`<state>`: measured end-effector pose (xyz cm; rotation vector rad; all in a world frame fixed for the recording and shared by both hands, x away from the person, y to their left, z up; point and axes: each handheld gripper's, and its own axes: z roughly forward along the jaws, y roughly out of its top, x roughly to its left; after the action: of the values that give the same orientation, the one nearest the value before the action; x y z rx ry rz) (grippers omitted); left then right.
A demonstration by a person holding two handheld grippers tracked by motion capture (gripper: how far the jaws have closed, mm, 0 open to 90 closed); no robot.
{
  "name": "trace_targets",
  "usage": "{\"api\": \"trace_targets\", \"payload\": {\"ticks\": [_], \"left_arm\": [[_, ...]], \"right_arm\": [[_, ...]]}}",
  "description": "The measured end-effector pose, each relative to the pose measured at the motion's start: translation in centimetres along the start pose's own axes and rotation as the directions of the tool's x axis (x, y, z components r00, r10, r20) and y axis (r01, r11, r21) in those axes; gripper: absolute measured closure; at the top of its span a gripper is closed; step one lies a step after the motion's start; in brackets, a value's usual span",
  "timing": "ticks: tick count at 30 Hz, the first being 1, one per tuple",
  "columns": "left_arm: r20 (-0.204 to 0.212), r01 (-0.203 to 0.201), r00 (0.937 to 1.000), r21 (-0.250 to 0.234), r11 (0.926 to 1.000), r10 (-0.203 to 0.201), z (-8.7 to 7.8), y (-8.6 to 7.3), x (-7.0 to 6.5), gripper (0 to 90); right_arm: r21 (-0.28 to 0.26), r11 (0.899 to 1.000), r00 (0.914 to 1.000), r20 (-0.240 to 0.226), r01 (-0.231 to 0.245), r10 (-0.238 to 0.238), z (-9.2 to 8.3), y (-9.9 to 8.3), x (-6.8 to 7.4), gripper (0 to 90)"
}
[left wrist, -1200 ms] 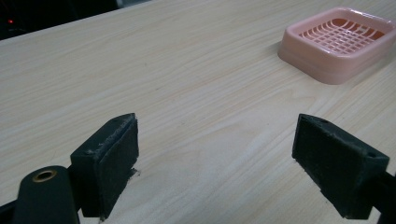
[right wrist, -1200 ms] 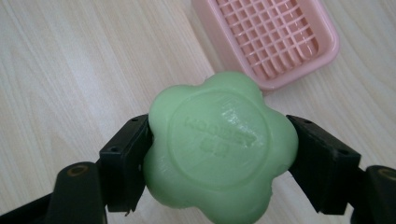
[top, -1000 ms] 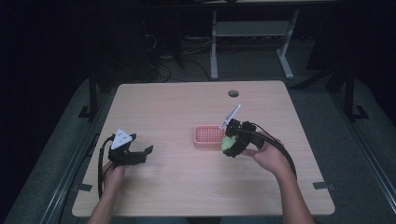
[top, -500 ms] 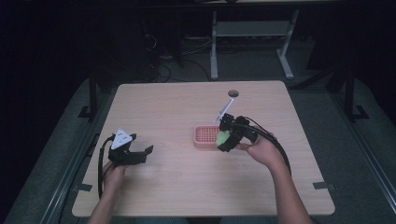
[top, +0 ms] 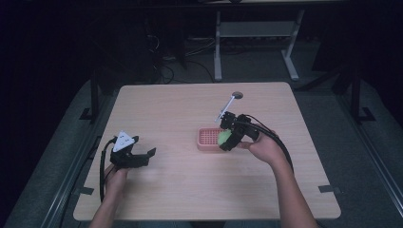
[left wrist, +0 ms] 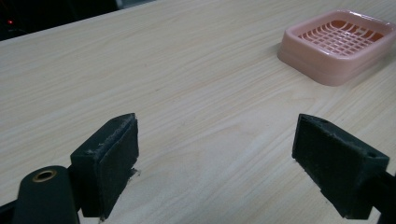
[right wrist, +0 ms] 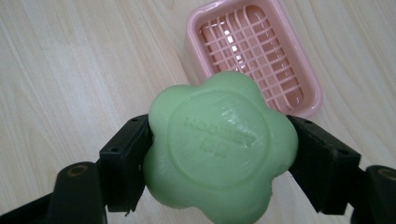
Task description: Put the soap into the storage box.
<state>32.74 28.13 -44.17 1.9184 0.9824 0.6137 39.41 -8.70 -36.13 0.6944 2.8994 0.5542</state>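
Soap [right wrist: 222,151] between right gripper [right wrist: 219,158] fingers [right wrist: 123,163] — above pink tray [right wrist: 303,105] (left gripper [left wrist: 229,163] agape)

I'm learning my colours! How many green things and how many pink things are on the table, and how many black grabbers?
Green: 1, the soap.
Pink: 1, the soap dish.
Black: 2, the left gripper and the right gripper.
Total: 4.

Green soap [right wrist: 223,151] between jaws above pink tray [right wrist: 254,52]
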Motion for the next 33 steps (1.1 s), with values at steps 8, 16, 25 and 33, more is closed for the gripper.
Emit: {"api": "trace_targets", "payload": {"ticks": [8,16,25,33], "left_arm": [[0.001,-0.002,1.0,0.003,1.0,0.002,0.0,0.0,0.0,14.3],[0.001,0.008,1.0,-0.003,1.0,-0.008,0.0,0.0,0.0,14.3],[-0.002,0.006,1.0,-0.002,1.0,-0.006,0.0,0.0,0.0,14.3],[-0.003,0.006,1.0,-0.005,1.0,-0.006,0.0,0.0,0.0,14.3]], "right_arm": [[0.003,1.0,1.0,0.004,0.006,-0.006,-0.3,0.7,-0.5,26.0],[0.003,1.0,1.0,0.004,0.004,-0.004,-0.7,1.2,-1.2,26.0],[-0.003,1.0,0.9999,-0.007,-0.009,0.009,-0.8,2.0,-1.9,26.0],[0.003,1.0,0.9996,-0.022,-0.02,0.02,0.2,2.6,-2.6,26.0]]}}
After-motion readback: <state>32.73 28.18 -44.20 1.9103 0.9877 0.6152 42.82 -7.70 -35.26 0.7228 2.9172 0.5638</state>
